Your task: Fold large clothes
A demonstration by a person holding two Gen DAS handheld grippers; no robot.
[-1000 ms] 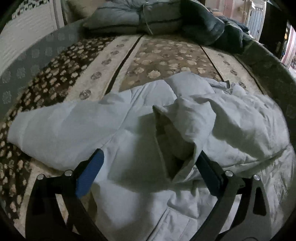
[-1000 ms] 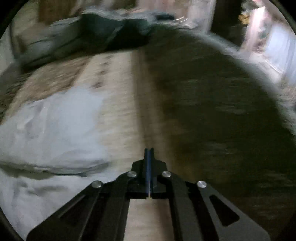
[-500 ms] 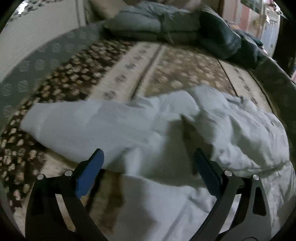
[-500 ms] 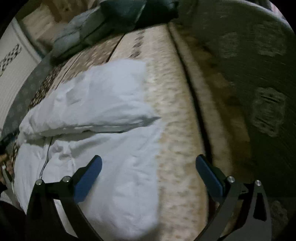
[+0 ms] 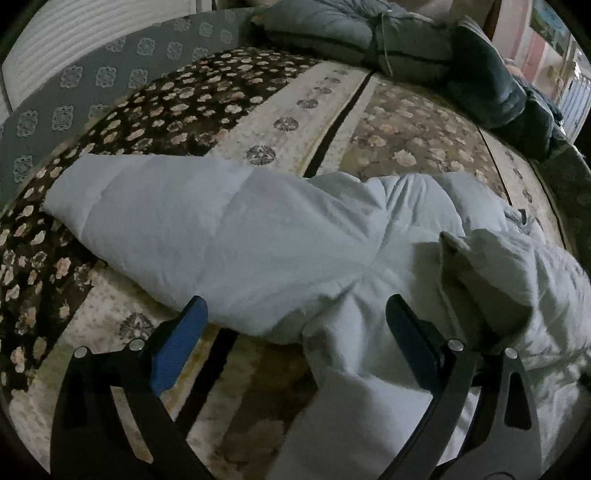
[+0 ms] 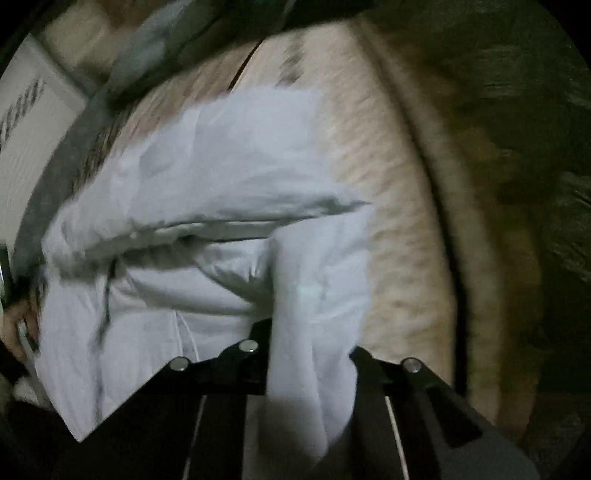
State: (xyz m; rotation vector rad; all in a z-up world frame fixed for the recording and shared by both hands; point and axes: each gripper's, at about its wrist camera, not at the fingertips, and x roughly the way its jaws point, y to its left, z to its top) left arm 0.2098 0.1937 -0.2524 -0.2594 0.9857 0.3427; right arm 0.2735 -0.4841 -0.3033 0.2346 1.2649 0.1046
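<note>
Now white jacket [image 5: 280, 236] between left fingers [image 5: 184, 332]

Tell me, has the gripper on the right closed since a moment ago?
Yes. The right gripper was wide open over the bedspread half a second ago; now it is pinched on a fold of the white jacket.

We see a bed [image 5: 280, 99] under a patterned cover [image 5: 406, 147] of dark floral bands and pale stripes with rosettes. Directly on it lies a white padded jacket [image 5: 258, 236], spread across the near part, one sleeve [image 5: 122, 192] reaching toward the left edge. At the far edge rest grey-blue pillows [image 5: 354, 33], with dark bedding [image 5: 495, 92] heaped in the far right corner. In the blurred right wrist view the jacket [image 6: 229, 177] lies on the same cover [image 6: 402, 221].
</note>
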